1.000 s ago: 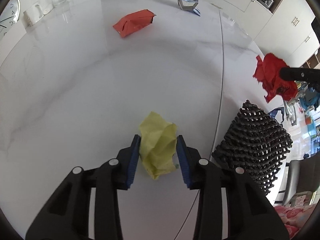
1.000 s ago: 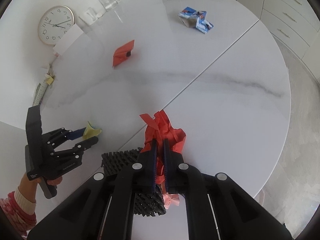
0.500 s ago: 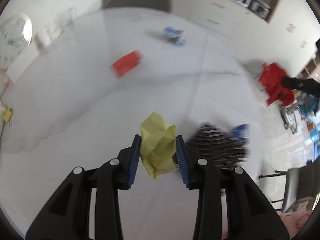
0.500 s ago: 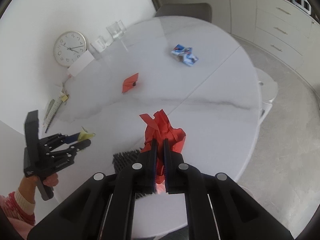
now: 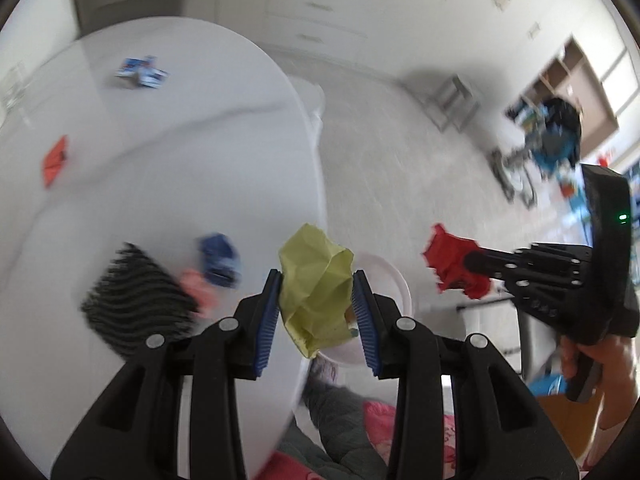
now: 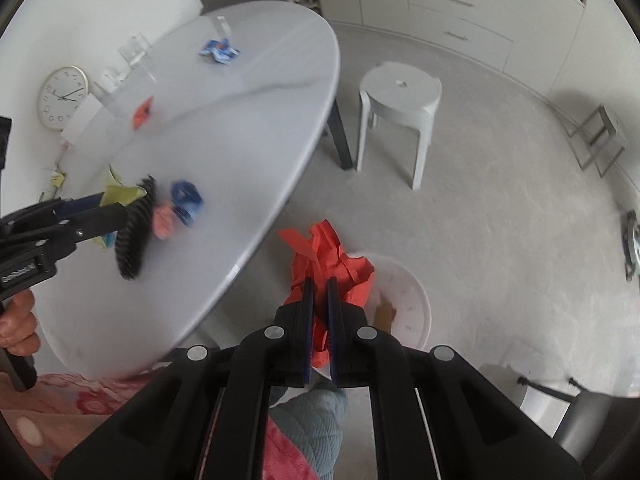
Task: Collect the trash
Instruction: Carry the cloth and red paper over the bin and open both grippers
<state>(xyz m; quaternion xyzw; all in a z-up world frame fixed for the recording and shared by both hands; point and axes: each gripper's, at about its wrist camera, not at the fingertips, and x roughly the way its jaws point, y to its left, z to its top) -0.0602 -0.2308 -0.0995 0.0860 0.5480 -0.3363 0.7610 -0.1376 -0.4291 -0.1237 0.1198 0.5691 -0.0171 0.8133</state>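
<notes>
The yellow wad [image 5: 316,292] is pinched between the left tongs [image 5: 316,300], and the red wad [image 6: 328,264] is clamped in the nearly shut right tongs [image 6: 319,320]. A second ago both hung over the desk [image 6: 240,128]; now both have swung off its edge and sit above the white bin [image 6: 412,304] on the floor, the red wad over its near rim, the yellow one in front of it in the left view. Carrying looks done, so the next step is probably letting go, one wad at a time. Scraps left on the desk: a red wrapper [image 6: 143,112], a blue-white pack [image 6: 219,50], a blue piece [image 6: 186,200] and a pink one [image 6: 163,220] beside the black mat [image 5: 136,304]. The left view is blurred, so the fine lineup over the bin is hard to judge.
</notes>
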